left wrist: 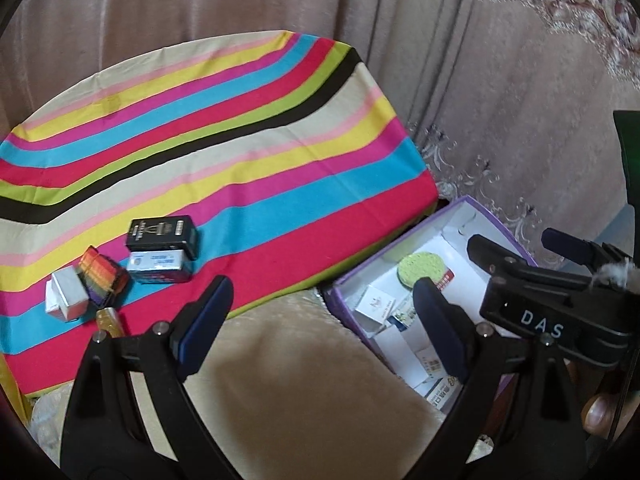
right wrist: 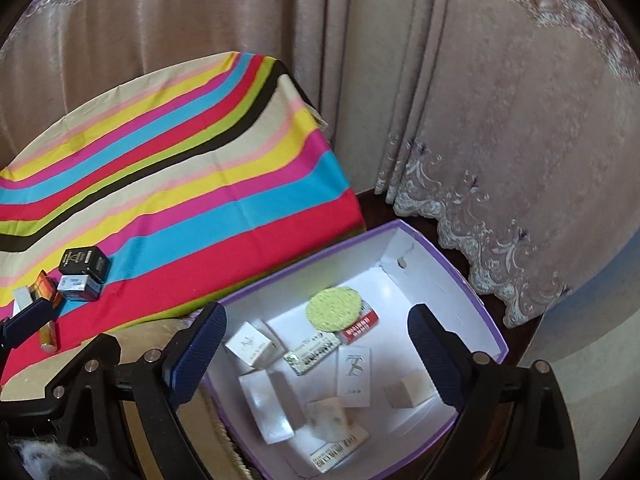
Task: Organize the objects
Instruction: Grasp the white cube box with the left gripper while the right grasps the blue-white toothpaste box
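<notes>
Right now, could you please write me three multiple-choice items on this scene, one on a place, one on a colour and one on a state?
1. Where does the round green sponge lie?
A. on the striped cloth
B. in the purple-rimmed cardboard box
C. on the curtain

2. What colour is the small box with gold print on the striped cloth?
A. black
B. white
C. orange

3. How does the right claw stand?
A. shut on the sponge
B. shut on a white carton
C. open, holding nothing

Key: 1 B, the sponge rests among cartons inside the box; 2 A, its faces are black; 3 C, both pads stand wide apart over the box.
</notes>
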Action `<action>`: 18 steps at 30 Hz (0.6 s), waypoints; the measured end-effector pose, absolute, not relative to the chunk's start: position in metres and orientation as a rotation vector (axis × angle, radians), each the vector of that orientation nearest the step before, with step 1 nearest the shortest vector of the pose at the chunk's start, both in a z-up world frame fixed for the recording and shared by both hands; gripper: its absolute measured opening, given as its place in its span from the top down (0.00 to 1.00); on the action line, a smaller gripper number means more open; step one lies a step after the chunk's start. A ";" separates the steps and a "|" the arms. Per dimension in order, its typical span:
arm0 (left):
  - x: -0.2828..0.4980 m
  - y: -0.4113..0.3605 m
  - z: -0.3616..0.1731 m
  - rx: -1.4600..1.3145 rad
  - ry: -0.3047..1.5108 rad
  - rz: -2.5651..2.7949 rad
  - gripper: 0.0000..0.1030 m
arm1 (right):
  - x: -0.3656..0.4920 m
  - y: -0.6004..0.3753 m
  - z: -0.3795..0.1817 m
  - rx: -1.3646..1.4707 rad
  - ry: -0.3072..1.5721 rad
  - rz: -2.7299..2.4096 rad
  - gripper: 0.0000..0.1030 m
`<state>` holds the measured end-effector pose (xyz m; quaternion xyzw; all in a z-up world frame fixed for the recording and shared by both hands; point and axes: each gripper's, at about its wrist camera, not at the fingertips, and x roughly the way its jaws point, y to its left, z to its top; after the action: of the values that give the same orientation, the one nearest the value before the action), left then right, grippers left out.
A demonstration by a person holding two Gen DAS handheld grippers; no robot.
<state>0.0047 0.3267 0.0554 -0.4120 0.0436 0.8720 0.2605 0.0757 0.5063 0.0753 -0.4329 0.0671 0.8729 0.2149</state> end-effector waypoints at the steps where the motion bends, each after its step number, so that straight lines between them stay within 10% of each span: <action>1: 0.004 0.324 0.056 -1.113 0.111 2.368 0.10 | 0.074 0.503 0.077 -1.198 0.179 2.425 0.10; 18: -0.019 0.240 0.052 -1.182 -0.039 2.468 0.10 | 0.037 0.434 0.078 -1.257 0.079 2.558 0.09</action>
<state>-0.0194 0.2403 0.0520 -0.4231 -0.0138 0.8834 0.2013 0.0366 0.4336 0.0784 -0.4362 0.0275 0.8877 0.1446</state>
